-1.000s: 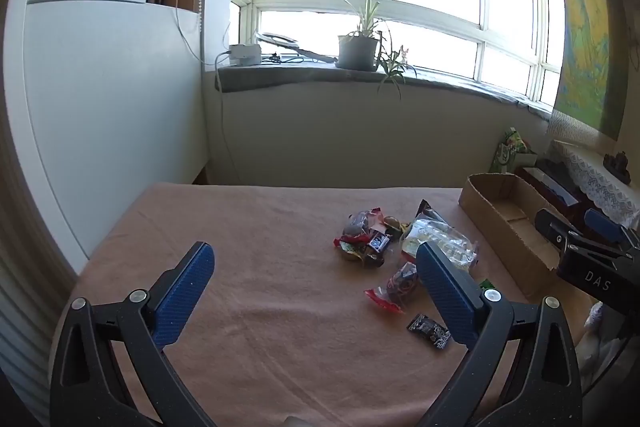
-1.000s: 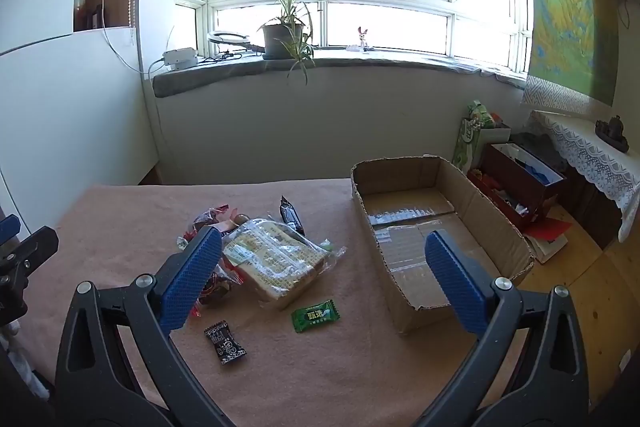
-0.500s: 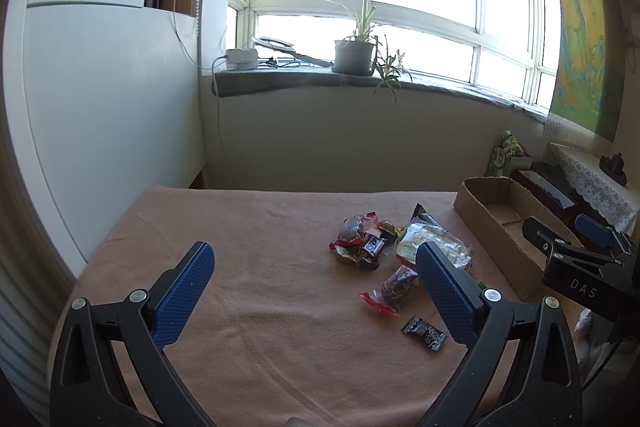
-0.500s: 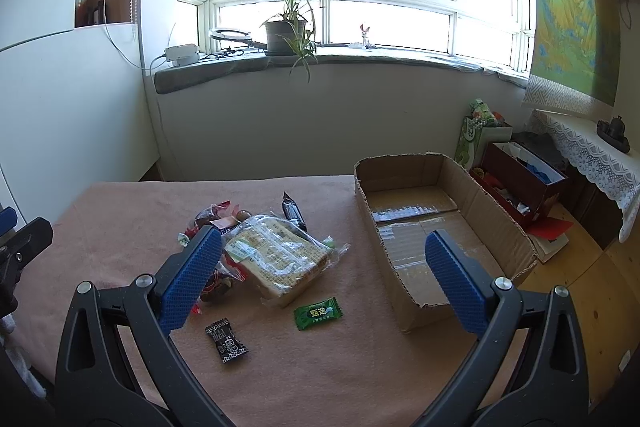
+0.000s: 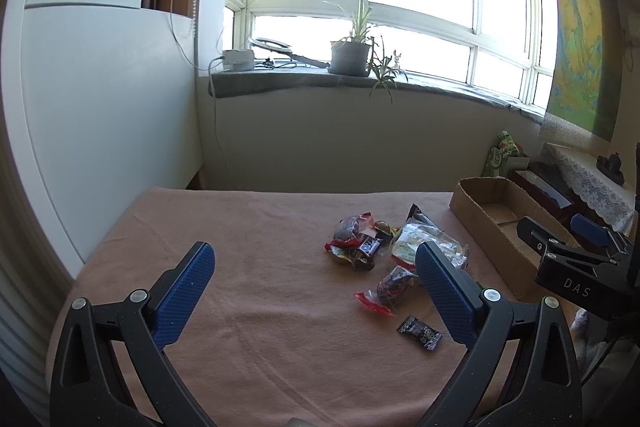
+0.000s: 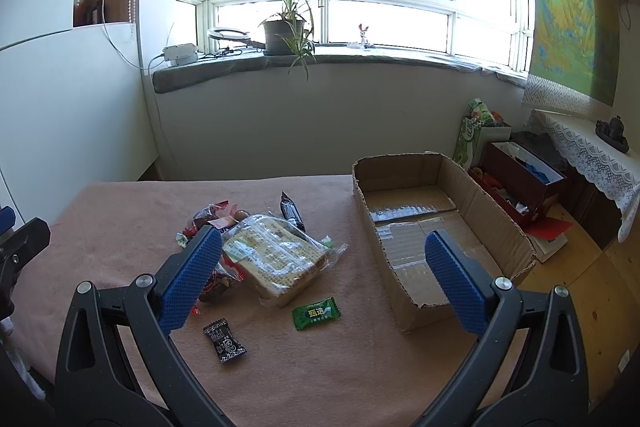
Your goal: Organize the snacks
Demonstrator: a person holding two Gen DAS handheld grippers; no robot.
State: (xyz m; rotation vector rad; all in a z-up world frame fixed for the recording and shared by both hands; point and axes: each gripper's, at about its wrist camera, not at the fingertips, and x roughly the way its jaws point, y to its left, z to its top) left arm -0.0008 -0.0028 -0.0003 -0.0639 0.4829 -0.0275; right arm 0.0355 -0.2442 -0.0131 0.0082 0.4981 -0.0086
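Observation:
A pile of snacks lies on the pink tablecloth (image 6: 320, 367): a clear bag of crackers (image 6: 276, 259), red-wrapped sweets (image 5: 354, 235), a small black packet (image 6: 225, 340), a green candy (image 6: 316, 313) and a dark bar (image 6: 292, 213). An open cardboard box (image 6: 404, 315) stands empty at the right of the pile. My right gripper (image 6: 318, 277) hovers open above the green candy and crackers, holding nothing. My left gripper (image 5: 314, 293) is open over bare cloth left of the pile. The black packet (image 5: 419, 333) lies near its right finger.
The table's right edge drops to a wooden floor (image 6: 576, 287) with a red box (image 6: 520, 183) and a green bag (image 6: 478, 135). A windowsill with a potted plant (image 6: 286, 31) runs behind. A white cabinet (image 5: 100, 115) stands left.
Both grippers have drawn back and tilted up a little, so the snacks and box sit slightly lower and farther in view. Both stay open. Nothing on the table has moved.

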